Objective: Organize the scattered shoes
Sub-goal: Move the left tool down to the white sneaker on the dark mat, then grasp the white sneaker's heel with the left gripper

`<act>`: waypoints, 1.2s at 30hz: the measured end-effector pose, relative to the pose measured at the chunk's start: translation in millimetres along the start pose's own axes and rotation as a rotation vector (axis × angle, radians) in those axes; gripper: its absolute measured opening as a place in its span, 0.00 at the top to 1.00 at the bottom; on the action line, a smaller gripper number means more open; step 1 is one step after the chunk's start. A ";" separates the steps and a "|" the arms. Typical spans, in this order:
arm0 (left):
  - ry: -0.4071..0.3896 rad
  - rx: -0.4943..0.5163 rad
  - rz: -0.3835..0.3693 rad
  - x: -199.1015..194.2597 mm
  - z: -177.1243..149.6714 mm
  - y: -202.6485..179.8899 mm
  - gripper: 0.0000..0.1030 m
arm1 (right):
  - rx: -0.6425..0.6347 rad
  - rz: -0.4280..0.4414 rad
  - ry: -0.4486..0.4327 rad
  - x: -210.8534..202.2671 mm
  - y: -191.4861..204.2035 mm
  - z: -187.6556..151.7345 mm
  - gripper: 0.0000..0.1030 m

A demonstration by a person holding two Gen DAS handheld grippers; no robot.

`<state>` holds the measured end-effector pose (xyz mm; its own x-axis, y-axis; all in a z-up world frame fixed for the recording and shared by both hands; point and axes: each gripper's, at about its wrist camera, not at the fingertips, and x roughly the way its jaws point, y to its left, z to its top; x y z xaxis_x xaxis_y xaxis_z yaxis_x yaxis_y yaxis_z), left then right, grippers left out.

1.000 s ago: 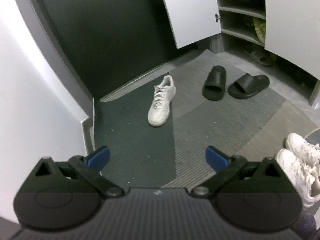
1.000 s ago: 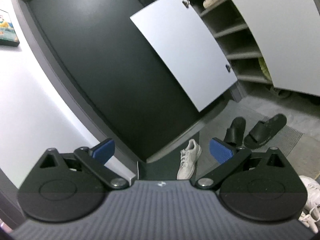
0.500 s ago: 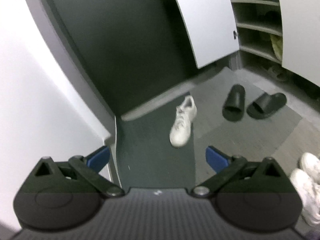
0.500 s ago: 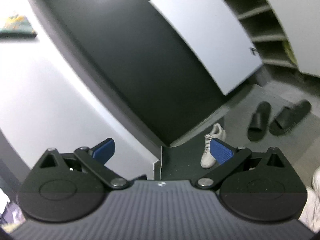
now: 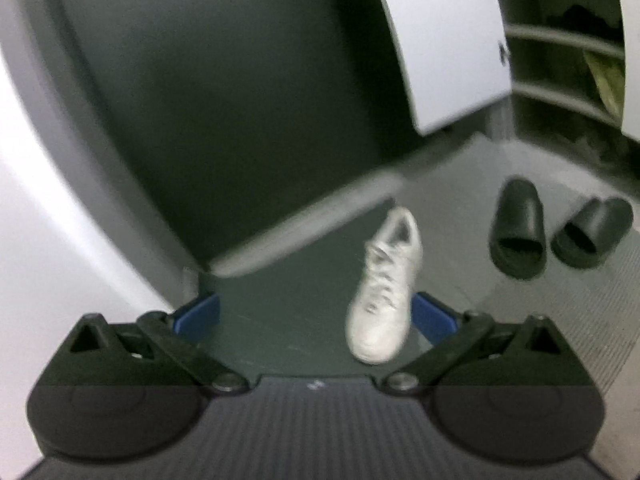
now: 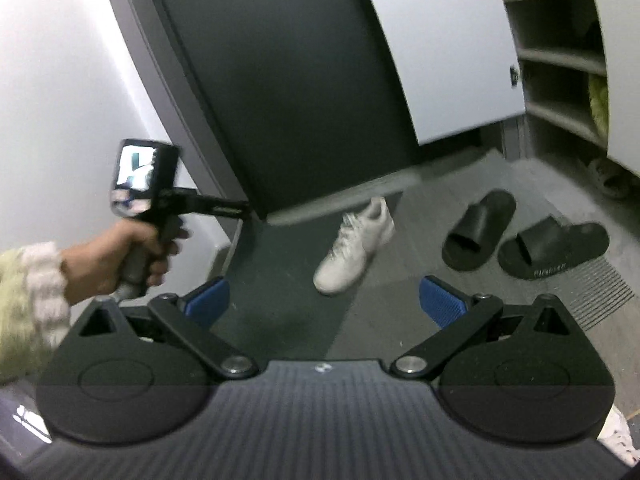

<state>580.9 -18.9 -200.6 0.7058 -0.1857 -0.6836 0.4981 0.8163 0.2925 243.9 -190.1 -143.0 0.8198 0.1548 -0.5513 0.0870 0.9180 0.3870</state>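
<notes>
White sneaker [image 5: 384, 284] lying alone on the floor left of the black slides [image 5: 518, 236], toe toward wide-open, empty left tool [image 5: 316, 316], nearer than equally open, empty right tool [image 6: 324, 300].

1. Dim, grey-green light in both views, with no strong colours.
2. Brightest on the pale wall [image 5: 52, 184] at the left and on the white cupboard door [image 5: 444, 40].
3. Very dark on the big door [image 6: 288, 80], almost black near the top.
4. Blurry all over in the left view: soft, smeared white sneaker [image 5: 384, 284] and fuzzy black slides [image 5: 518, 236].
5. A bit sharper in the right view, but smeared at the person's hand [image 6: 116, 256] and fuzzy sleeve [image 6: 24, 304].
6. Bent and curved at the edges, with dark round corners.
7. Soft shadows only; small bright glare on the little screen [image 6: 134, 170].
</notes>
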 end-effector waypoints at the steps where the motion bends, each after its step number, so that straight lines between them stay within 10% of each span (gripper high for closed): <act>1: 0.006 0.001 -0.009 8.3 -3.1 -1.9 0.00 | 0.006 -0.005 0.015 8.3 -4.3 -2.7 0.00; 14: 0.096 -0.006 -0.081 231.9 -10.4 -42.2 0.00 | 0.049 -0.119 0.124 100.4 -59.1 -65.5 0.00; 25: 0.179 0.003 -0.099 308.4 2.7 -55.5 0.00 | 0.028 -0.227 0.199 102.3 -60.4 -90.4 0.00; 36: 0.126 0.023 -0.071 284.9 -23.1 -66.8 0.23 | 0.063 -0.415 0.100 61.0 -75.7 -84.4 0.00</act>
<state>737.0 -113.7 -430.3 0.6003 -0.1709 -0.7813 0.5569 0.7905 0.2549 239.6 -219.3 -268.3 0.6496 -0.1852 -0.7374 0.4344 0.8864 0.1600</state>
